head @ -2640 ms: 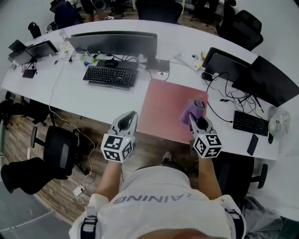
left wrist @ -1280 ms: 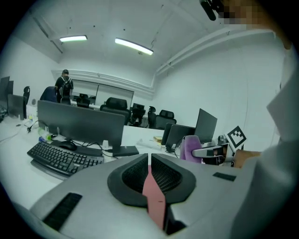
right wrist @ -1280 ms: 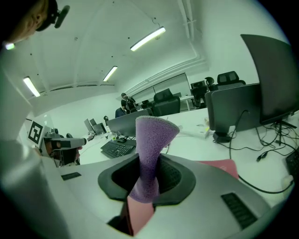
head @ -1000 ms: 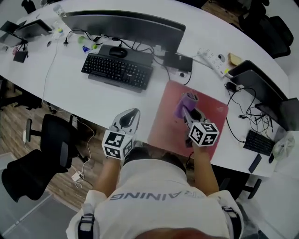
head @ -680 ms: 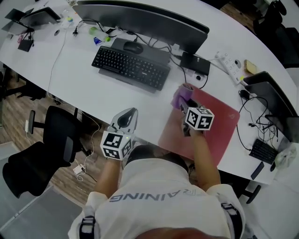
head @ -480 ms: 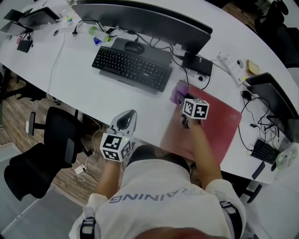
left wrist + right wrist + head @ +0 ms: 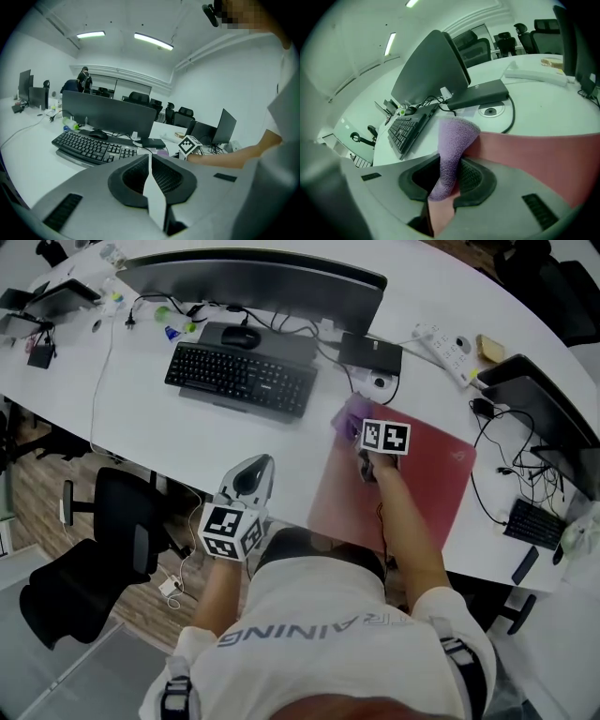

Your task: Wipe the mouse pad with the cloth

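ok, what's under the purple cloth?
The red mouse pad, near its far left corner; the right gripper pinches the cloth. The patch directly beneath is covered, so contact can't be confirmed.

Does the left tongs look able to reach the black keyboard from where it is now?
Probably yes. The left tongs, shut and empty, sit at the near edge of the desk, and only bare white desk lies between them and the keyboard.

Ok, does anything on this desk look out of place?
Only the mouse: it sits behind the keyboard by the monitor, off the red mouse pad, where the right gripper holds the purple cloth. Nothing looks spilled or damaged.
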`<state>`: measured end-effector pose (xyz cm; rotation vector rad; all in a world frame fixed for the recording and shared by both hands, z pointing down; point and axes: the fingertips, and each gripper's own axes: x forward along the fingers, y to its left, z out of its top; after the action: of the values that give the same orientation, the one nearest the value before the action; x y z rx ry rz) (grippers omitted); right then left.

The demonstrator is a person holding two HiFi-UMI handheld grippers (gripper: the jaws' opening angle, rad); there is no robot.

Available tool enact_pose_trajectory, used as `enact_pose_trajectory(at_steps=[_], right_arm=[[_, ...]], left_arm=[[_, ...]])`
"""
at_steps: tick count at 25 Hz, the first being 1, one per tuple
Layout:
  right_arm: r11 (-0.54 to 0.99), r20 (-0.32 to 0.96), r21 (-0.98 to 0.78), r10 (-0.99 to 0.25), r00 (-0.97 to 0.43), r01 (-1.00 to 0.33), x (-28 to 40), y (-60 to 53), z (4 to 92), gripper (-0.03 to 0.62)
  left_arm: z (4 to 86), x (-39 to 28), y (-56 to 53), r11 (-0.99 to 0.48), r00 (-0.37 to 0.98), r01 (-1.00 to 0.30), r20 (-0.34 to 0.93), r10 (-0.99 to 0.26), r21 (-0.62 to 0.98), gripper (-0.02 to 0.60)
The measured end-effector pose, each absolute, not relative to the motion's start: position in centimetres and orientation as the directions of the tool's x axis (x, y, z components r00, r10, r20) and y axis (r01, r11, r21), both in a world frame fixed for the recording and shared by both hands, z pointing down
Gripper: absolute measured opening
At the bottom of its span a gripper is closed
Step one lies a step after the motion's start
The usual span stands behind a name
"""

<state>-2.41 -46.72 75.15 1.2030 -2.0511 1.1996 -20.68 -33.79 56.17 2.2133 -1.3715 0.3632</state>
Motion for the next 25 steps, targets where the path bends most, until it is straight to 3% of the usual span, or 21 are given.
enact_pose_trajectory(at_steps=[25], right_arm=[[0.136,0.756,-0.430,-0.486,-0.438,-0.892,19.6,-41.0,75.1,0.109]], left_arm=[[52.8,-3.3,-29.8,-0.452,0.507,-0.861,0.456,-0.732,0.231,0.032]])
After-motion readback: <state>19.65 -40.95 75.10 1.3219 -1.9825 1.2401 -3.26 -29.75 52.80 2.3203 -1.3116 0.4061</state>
